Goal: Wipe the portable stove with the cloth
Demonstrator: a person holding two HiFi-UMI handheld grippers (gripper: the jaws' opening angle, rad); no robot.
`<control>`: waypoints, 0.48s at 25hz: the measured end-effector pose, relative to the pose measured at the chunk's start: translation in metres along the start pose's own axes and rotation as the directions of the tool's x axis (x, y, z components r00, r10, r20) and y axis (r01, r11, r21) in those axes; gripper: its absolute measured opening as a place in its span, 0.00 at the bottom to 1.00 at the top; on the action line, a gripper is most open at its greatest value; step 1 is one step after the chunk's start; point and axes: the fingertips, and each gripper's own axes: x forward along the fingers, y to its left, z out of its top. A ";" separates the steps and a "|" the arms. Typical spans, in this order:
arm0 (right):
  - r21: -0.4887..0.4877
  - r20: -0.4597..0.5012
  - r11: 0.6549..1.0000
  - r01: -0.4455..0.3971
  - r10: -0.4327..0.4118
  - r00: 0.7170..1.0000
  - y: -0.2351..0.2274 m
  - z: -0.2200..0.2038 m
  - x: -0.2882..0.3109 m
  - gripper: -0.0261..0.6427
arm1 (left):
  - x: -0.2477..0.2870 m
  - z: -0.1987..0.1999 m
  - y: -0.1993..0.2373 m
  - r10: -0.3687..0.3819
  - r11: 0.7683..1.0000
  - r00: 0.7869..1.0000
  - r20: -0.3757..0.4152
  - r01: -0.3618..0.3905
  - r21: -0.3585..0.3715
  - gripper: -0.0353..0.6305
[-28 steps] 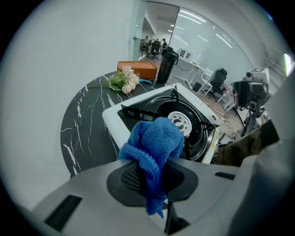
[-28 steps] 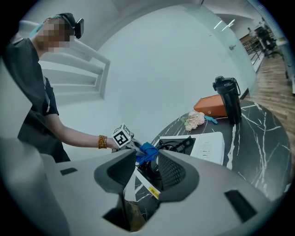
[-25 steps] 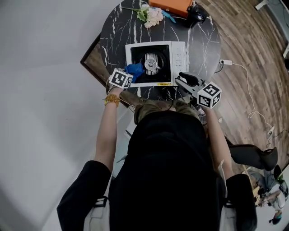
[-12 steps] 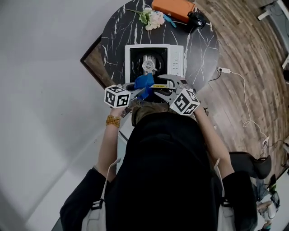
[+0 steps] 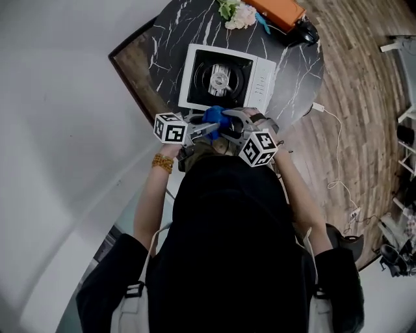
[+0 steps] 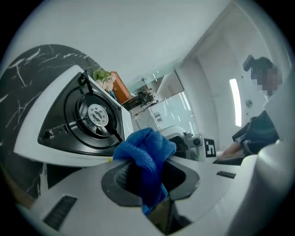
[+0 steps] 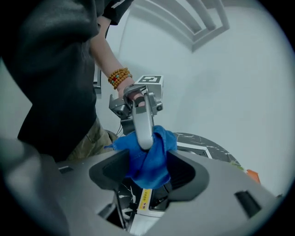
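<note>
The white portable stove (image 5: 221,78) with its black burner top (image 6: 87,115) sits on the round black marble table (image 5: 292,65). A bunched blue cloth (image 5: 214,117) hangs in the air just off the stove's near edge. My left gripper (image 5: 207,128) is shut on the cloth (image 6: 145,152); its jaws have just been opening a little, and the cloth still fills the gap. My right gripper (image 5: 227,123) faces it from the right. Its jaws have just been opening and stand wide around the cloth (image 7: 152,159) without pinching it. The left gripper's silver finger (image 7: 144,122) lies over the cloth.
An orange box (image 5: 276,8), a bunch of flowers (image 5: 237,12) and a black object (image 5: 305,31) lie at the table's far edge. A white cable (image 5: 335,130) runs over the wooden floor at the right. The person's body stands close against the table's near side.
The left gripper has lifted the cloth from the stove's near-left corner and carried it right. The right gripper has swung left to meet it and opened around the cloth.
</note>
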 end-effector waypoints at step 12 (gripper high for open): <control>0.158 -0.382 0.974 0.163 -0.091 0.919 -0.044 -0.064 0.007 0.11 | -0.050 0.046 0.042 0.061 0.990 0.996 0.068 -0.069 0.122 0.44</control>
